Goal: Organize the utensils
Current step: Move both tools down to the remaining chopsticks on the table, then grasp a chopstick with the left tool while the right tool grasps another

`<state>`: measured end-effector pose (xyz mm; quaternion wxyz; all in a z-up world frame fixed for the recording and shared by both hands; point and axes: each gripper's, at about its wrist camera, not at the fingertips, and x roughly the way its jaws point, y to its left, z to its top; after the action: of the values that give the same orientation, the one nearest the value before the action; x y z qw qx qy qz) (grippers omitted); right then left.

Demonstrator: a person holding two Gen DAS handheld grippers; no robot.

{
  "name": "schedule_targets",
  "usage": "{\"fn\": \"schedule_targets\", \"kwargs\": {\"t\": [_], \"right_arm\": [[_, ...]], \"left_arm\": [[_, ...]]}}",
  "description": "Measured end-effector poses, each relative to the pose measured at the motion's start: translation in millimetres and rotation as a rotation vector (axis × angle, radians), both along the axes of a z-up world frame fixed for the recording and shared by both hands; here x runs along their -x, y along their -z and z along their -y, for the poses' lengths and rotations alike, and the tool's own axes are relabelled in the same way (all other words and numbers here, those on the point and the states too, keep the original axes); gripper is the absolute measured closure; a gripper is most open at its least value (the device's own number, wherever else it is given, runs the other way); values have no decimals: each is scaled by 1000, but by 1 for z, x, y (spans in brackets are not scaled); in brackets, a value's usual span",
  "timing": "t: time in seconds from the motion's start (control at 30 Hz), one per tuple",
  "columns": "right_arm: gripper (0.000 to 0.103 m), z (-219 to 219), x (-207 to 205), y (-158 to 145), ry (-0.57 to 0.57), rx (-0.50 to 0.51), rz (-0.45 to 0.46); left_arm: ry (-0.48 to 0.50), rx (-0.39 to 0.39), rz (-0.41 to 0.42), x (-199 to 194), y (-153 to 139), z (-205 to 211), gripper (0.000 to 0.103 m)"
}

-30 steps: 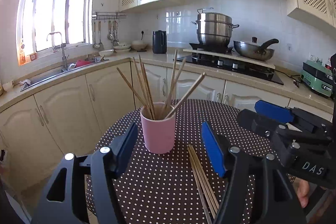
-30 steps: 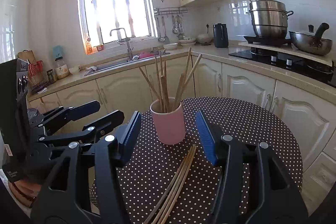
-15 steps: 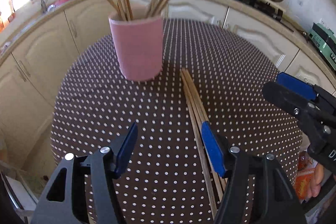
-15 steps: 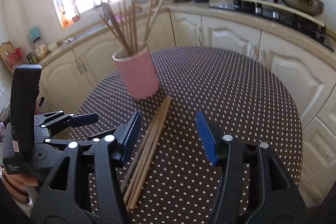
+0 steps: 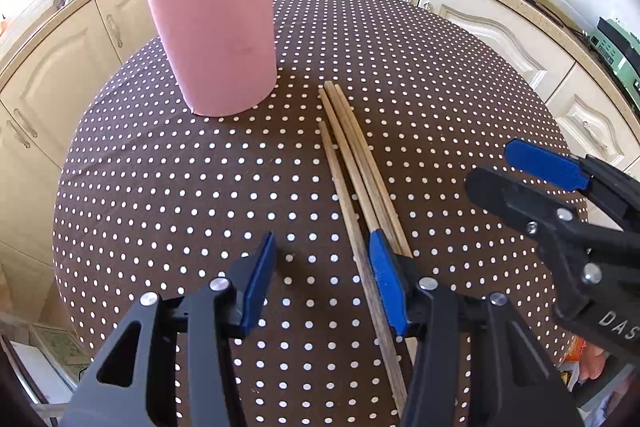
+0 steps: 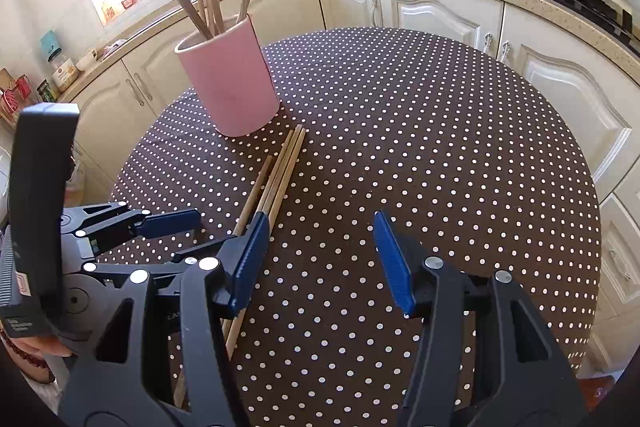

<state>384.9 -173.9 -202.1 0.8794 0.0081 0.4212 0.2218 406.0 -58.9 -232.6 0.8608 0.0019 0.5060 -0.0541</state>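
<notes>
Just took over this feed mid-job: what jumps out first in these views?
A pink cup crammed with upright chopsticks stands at the far side of the polka-dot table. A bundle of loose chopsticks lies flat just right of it. The left gripper is closing low over their near ends, one stick between its jaws; the right gripper hangs open alongside.
</notes>
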Motion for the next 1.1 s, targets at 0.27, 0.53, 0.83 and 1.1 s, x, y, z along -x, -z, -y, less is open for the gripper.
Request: {"fn": "schedule_targets", "kwargs": {"t": [0.27,0.53,0.83,1.1], "right_arm": [[49,-4,-9,6,2,25,-31],[49,-20,-18,16,-29,91,-94],[69,-45,-38,27,-42,123,-138],[69,-61,-50,29,-53,138,-152]], "left_arm": [[7,-74,16,-8,0,9,81],[-13,-46,20,1,-3,-16,96],[-75,-21,18,10,-5,-53,96],[-72,-25,32,12,-5,-54,96]]}}
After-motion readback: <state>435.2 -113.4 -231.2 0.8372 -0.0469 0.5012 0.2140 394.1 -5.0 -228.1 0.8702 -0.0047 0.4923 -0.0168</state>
